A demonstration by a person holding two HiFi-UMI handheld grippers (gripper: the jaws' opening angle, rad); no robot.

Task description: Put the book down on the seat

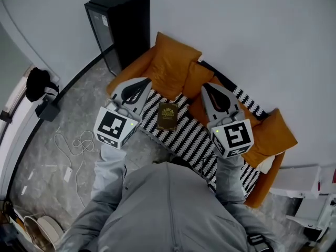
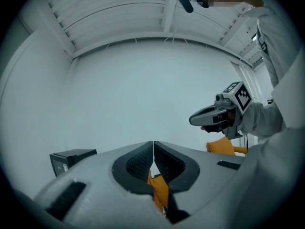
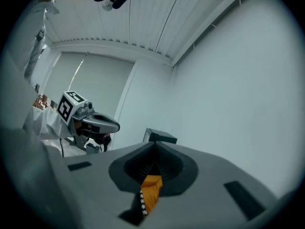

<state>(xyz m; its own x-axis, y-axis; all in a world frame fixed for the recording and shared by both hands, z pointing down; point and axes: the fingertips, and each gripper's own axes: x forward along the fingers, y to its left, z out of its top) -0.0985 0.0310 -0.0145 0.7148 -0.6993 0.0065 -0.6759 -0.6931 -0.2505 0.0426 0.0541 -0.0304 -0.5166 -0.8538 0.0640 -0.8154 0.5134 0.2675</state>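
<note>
I'm holding the left gripper and right gripper apart over the seat. Open air is lying between them, with only the book flat below. Orange cushions are crowding the far-left corner. The wall is closing the far side. A black cabinet is standing far left, and a cable is trailing across the left floor.

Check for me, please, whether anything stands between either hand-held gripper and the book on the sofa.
Nothing visible does. The book lies flat and uncovered on the seat's striped blanket. The left hand-held gripper and right hand-held gripper show either side of it, both shut and empty. The orange cushions sit behind the book, not in the way.
</note>
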